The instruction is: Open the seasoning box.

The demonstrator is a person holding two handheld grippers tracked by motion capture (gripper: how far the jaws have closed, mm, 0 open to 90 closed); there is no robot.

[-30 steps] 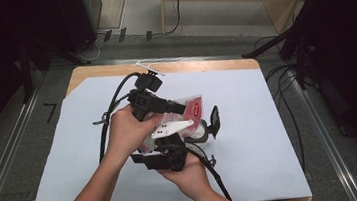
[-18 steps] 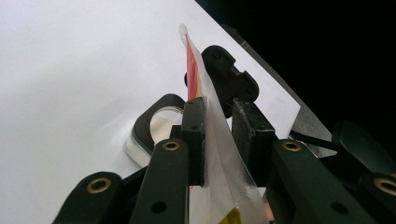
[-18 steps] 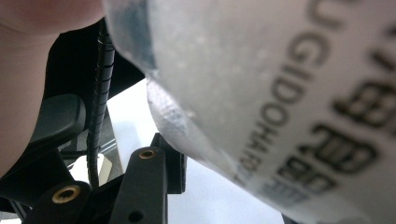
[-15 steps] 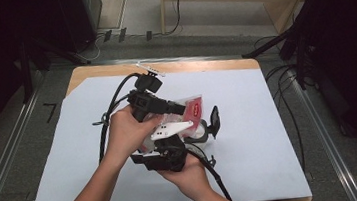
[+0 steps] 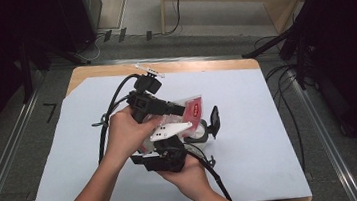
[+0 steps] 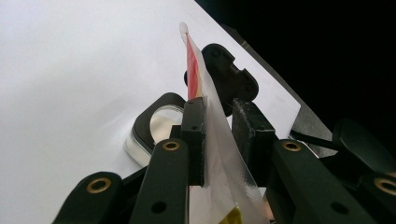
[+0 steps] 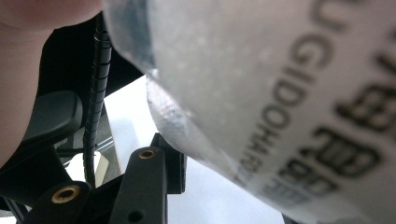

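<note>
A clear plastic bag (image 5: pixel 193 107) with a red label is held up above the white sheet. In the left gripper view the bag (image 6: pixel 219 154) stands edge-on between the two pads of my left gripper (image 6: pixel 219 112), which is shut on it. In the high view my left gripper (image 5: pixel 180 111) points right into the bag. My right gripper (image 5: pixel 170 140) comes up from below, right under the left hand. In the right gripper view the printed bag (image 7: pixel 261 84) lies very close, over one jaw and above the other finger (image 7: pixel 159 163); its grip is hidden.
A black-rimmed round object (image 5: pixel 201 132) with a black upright piece (image 5: pixel 214 117) lies on the white sheet (image 5: pixel 251 138) just right of the grippers. Cables trail from both grippers. The wooden table edge (image 5: pixel 203 63) runs along the far side.
</note>
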